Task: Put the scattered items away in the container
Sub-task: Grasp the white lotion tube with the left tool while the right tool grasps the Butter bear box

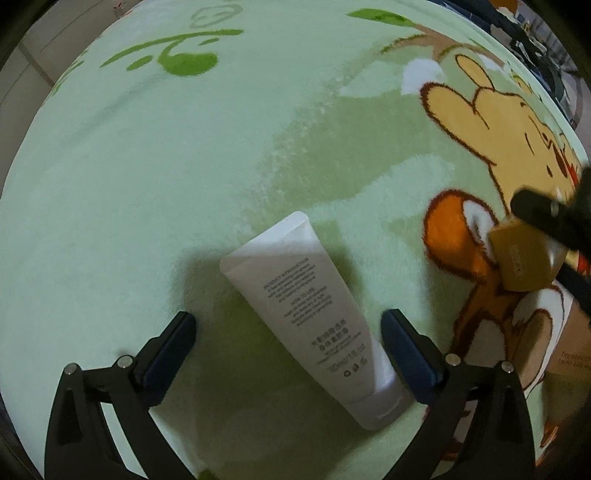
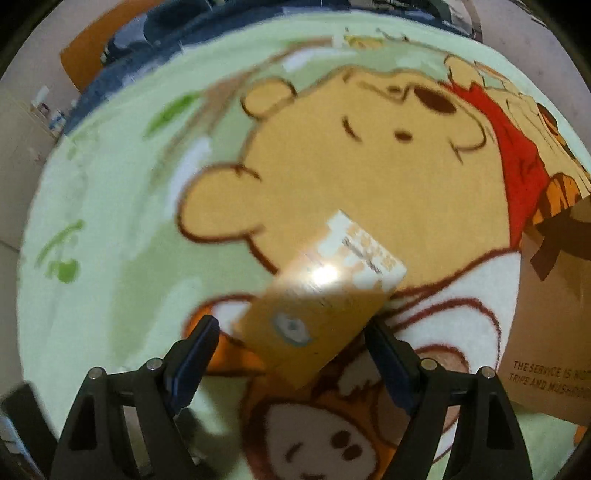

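Note:
A white squeeze tube (image 1: 314, 314) with grey print lies on the green cartoon blanket (image 1: 147, 184), between the fingers of my left gripper (image 1: 288, 328), which is open and apart from it. A gold box (image 2: 317, 299) with a white printed end lies between the fingers of my right gripper (image 2: 291, 332). The jaws stand wide and the box looks free of the left pad; the view is blurred. In the left wrist view the gold box (image 1: 521, 254) shows at the right with the right gripper's dark finger (image 1: 546, 214) beside it. A brown cardboard container (image 2: 554, 314) stands at the right.
The blanket (image 2: 110, 258) bears a yellow bear and an orange figure. The brown container's edge also shows in the left wrist view (image 1: 572, 343). Dark clutter and a floor lie beyond the blanket's far edge (image 2: 147, 29).

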Action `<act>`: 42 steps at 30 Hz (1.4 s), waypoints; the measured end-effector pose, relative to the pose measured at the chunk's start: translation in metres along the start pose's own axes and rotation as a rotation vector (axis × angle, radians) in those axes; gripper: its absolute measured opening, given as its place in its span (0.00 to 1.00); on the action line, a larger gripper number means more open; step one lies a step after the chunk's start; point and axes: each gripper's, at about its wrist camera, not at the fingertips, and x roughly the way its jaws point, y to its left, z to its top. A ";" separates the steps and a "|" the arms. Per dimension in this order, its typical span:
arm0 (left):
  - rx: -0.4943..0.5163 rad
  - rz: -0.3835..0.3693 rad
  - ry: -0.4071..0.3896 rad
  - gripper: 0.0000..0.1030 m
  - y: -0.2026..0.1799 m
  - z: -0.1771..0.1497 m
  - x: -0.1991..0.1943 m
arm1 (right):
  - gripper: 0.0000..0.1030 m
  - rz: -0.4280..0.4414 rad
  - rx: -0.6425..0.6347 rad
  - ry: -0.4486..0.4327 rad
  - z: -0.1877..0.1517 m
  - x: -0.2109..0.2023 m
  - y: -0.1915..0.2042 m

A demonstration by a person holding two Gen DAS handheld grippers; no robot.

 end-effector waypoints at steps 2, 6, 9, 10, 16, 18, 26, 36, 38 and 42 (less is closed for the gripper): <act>0.006 0.002 0.005 0.99 -0.003 0.001 0.001 | 0.81 -0.056 -0.019 0.016 0.004 0.008 0.002; 0.011 0.008 0.013 1.00 -0.011 0.002 0.001 | 0.81 -0.110 -0.040 0.062 -0.002 0.011 -0.013; 0.002 0.018 0.026 1.00 -0.016 0.002 0.000 | 0.81 -0.125 -0.091 0.046 -0.011 -0.002 -0.031; -0.009 0.021 0.032 1.00 -0.018 0.002 0.000 | 0.81 -0.114 -0.115 0.034 -0.014 -0.007 -0.035; -0.092 0.058 0.067 1.00 -0.029 0.005 0.004 | 0.81 0.016 -0.143 0.069 -0.007 0.005 -0.039; -0.114 0.064 0.074 1.00 -0.033 0.008 0.007 | 0.81 0.052 -0.116 0.095 -0.004 0.017 -0.038; -0.162 0.046 0.052 0.73 -0.050 0.015 0.002 | 0.81 -0.005 -0.090 0.171 -0.002 0.041 -0.024; -0.192 -0.181 0.042 0.33 -0.025 0.015 -0.015 | 0.51 -0.010 -0.325 0.112 -0.029 0.015 -0.010; -0.156 -0.188 0.049 0.33 -0.033 0.004 -0.031 | 0.51 -0.009 -0.346 0.111 -0.039 0.007 -0.016; -0.045 -0.126 0.076 0.33 0.000 -0.004 -0.011 | 0.51 0.000 -0.408 0.118 -0.065 -0.010 -0.026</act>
